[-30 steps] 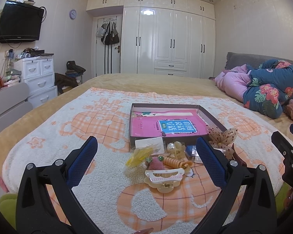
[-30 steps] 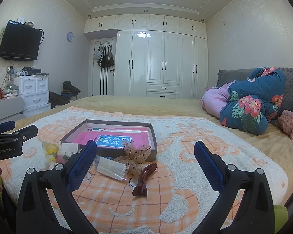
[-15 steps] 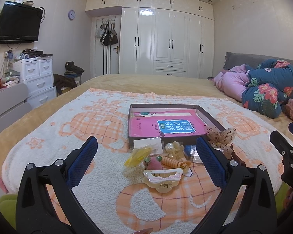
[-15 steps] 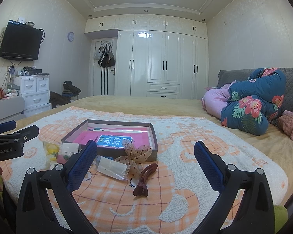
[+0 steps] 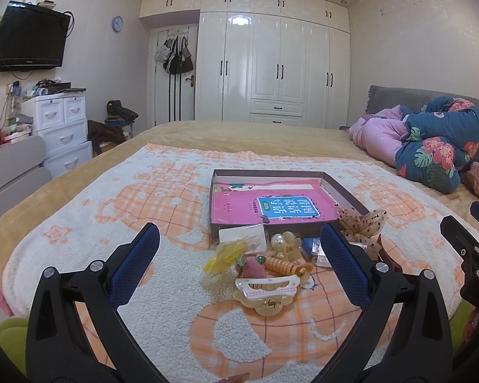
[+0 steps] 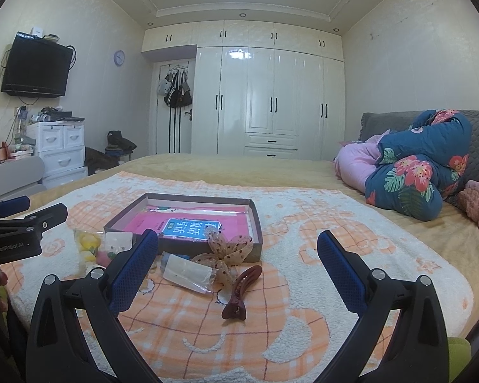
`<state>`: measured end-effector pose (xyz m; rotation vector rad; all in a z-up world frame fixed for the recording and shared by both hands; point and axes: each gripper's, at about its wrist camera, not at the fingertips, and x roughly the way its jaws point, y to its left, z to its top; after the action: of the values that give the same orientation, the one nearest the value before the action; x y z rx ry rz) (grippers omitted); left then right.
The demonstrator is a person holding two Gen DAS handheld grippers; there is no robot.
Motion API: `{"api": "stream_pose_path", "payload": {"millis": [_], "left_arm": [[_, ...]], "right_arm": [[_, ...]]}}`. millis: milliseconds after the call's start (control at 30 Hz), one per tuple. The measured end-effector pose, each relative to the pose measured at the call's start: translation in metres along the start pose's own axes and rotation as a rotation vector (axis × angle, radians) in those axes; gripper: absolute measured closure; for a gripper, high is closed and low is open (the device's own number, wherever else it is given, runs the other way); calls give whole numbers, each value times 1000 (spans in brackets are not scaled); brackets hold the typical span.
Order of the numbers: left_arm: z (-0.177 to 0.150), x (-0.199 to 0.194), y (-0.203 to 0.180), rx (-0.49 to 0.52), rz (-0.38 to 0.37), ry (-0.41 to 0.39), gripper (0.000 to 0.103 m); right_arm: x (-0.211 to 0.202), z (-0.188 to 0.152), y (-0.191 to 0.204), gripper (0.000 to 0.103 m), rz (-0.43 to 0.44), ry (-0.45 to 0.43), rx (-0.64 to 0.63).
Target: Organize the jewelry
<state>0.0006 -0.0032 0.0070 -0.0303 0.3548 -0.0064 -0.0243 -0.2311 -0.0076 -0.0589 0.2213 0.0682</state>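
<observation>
A shallow grey box with a pink booklet inside lies on the blanket; it also shows in the right wrist view. In front of it lies a pile of hair accessories: a white-and-cream claw clip, a yellow clip, an orange spiral tie, a dotted bow. The right wrist view shows the bow, a brown claw clip and a clear packet. My left gripper is open and empty just short of the pile. My right gripper is open and empty above the brown clip.
The orange-and-white blanket covers the near part of a tan bed. Folded quilts lie at the right. White drawers and a grey chair stand at the left, wardrobes at the back.
Both grippers stay open. Both views have shifted only slightly; the objects on the blanket have not moved.
</observation>
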Motion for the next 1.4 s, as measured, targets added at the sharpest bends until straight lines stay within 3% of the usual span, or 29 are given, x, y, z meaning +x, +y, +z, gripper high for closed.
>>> {"api": "stream_pose_path", "payload": {"millis": [433, 633, 933, 1100, 1400], "left_arm": [[-3, 11, 18, -40, 22, 35, 11], [-8, 27, 31, -65, 35, 95, 11], [-17, 57, 51, -114, 15, 199, 11], [-21, 70, 54, -135, -54, 240, 11], [-20, 84, 49, -112, -169, 244, 11]], "right_arm": [[13, 0, 17, 6, 95, 62, -56], [36, 1, 19, 6, 127, 143, -55], [73, 1, 5, 6, 109, 219, -61], [99, 0, -4, 6, 100, 263, -55], [147, -3, -19, 7, 87, 354, -48]]}}
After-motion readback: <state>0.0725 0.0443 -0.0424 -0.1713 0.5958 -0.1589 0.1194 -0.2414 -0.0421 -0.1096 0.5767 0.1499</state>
